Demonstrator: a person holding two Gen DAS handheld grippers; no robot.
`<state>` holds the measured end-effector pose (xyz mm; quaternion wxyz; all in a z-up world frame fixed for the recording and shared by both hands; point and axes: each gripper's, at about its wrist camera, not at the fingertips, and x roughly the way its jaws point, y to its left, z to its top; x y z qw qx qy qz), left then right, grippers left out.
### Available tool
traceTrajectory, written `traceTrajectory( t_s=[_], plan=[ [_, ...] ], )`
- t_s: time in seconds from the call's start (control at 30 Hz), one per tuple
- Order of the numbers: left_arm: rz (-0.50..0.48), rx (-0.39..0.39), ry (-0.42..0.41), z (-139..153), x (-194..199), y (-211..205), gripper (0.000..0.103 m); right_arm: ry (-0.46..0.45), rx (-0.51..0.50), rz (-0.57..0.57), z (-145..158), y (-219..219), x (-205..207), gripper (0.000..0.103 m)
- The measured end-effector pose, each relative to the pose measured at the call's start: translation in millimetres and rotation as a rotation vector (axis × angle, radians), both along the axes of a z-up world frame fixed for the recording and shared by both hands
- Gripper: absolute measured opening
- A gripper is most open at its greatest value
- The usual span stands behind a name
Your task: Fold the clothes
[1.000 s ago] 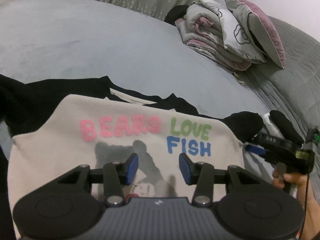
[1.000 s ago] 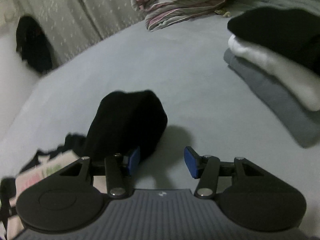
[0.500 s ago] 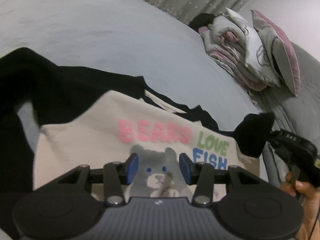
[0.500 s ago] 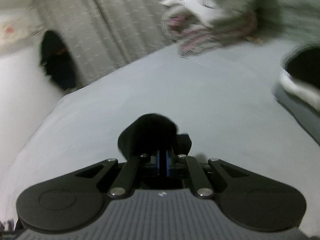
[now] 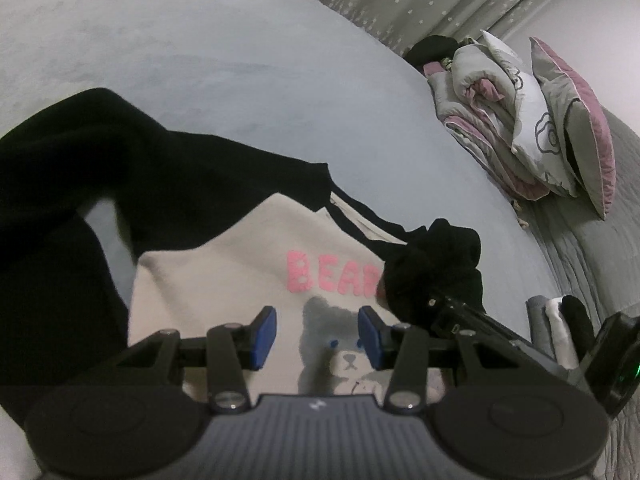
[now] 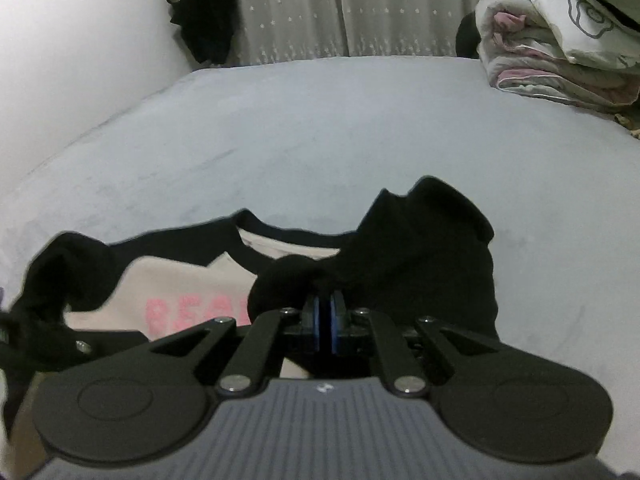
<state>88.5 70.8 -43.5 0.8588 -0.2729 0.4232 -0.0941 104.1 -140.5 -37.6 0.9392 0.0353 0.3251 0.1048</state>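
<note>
Right hand-held gripper [image 6: 325,326] pinches soft black sleeve [image 6: 424,256]; cream sweatshirt [image 5: 240,276] flat.

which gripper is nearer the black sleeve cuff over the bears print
Right. The right gripper is shut on the black sleeve cuff, holding it over the cream sweatshirt. The left gripper is open, above the bear picture, beside the cuff but apart from it.

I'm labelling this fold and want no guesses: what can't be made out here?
- Sweatshirt slogan after "BEAR": left wrist view, hidden by the black sleeve that the right gripper holds.
- Bear print's lower part: hidden by the left gripper.
- Folded stack: mostly behind the right gripper's body.
</note>
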Motion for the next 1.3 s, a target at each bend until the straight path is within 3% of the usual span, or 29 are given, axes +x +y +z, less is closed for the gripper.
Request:
traceTrajectory(
  t_s=[0.13, 0.2, 0.23, 0.27, 0.5, 0.6, 0.83, 1.0, 1.07, 1.17, 1.3],
  plan=[
    [-0.01, -0.003, 0.013, -1.7, 0.7, -0.6, 0.046, 0.003, 0.061, -0.014, 14.3, -14.8, -7.7, 0.015],
    [-0.012, -0.002, 0.022, -2.5, 0.7, -0.9, 0.046, 0.005, 0.092, -0.021, 21.4, -22.2, -11.5, 0.027],
    [-0.013, -0.002, 0.024, -2.8, 0.7, -0.4, 0.046, 0.006, 0.108, -0.024, 25.0, -25.9, -13.5, 0.045],
    [-0.015, -0.002, 0.026, -2.7, 0.6, -0.4, 0.046, 0.006, 0.123, -0.028, 28.5, -29.6, -15.4, 0.052],
    [-0.021, -0.003, 0.03, -2.3, -1.4, -0.7, 0.047, 0.012, 0.231, -0.052, 53.5, -55.6, -28.9, 0.052],
    [-0.021, -0.001, 0.03, -2.5, -2.5, -0.7, 0.047, 0.033, 0.269, -0.131, 53.9, -74.1, -24.8, 0.052],
    [-0.027, -0.027, 0.037, -2.8, -1.8, -0.6, 0.047, 0.16, 0.434, -0.305, 28.7, -112.7, -6.8, 0.052],
    [-0.032, -0.016, 0.038, -3.5, -1.2, -4.4, 0.047, 0.217, 0.56, -0.341, 9.2, -119.7, 0.3, 0.052],
    [-0.034, -0.011, 0.038, -3.2, -1.4, -6.3, 0.047, 0.225, 0.591, -0.351, 5.2, -119.4, 2.0, 0.038],
    [-0.037, -0.006, 0.036, -2.8, -1.8, -7.9, 0.047, 0.208, 0.587, -0.362, 6.8, -116.2, 1.7, 0.026],
    [-0.038, -0.009, 0.037, -4.0, -1.6, -5.9, 0.047, 0.152, 0.508, -0.377, 26.2, -111.4, -3.9, 0.022]
  ],
)
